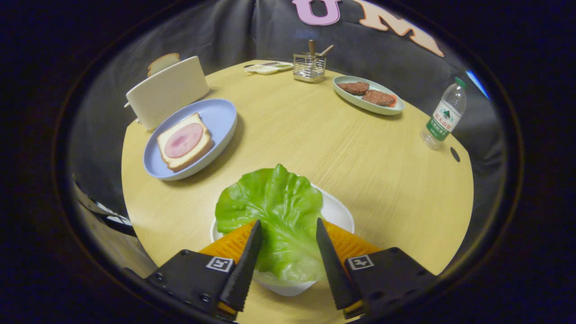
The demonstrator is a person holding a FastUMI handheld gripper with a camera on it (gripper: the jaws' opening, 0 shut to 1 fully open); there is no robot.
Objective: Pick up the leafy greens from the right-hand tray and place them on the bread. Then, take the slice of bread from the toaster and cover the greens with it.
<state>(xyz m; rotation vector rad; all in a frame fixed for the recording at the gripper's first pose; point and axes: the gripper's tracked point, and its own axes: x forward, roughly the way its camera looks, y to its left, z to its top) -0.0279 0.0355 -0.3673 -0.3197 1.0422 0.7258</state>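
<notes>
The gripper point(288, 229) hangs over the white tray point(337, 211) with its fingers spread apart, the lettuce leaf point(270, 207) lying between them, not yet pinched; a good grasp would likely mean lowering until both tips straddle the leaf's near edge, then closing gently; the bread with ham point(184, 141) waits on the blue plate point(220, 117), beside the toaster point(166, 90)

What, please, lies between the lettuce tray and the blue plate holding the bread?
Bare tabletop in the gripper view; the open tongs straddle the lettuce, short of the blue plate.
</notes>
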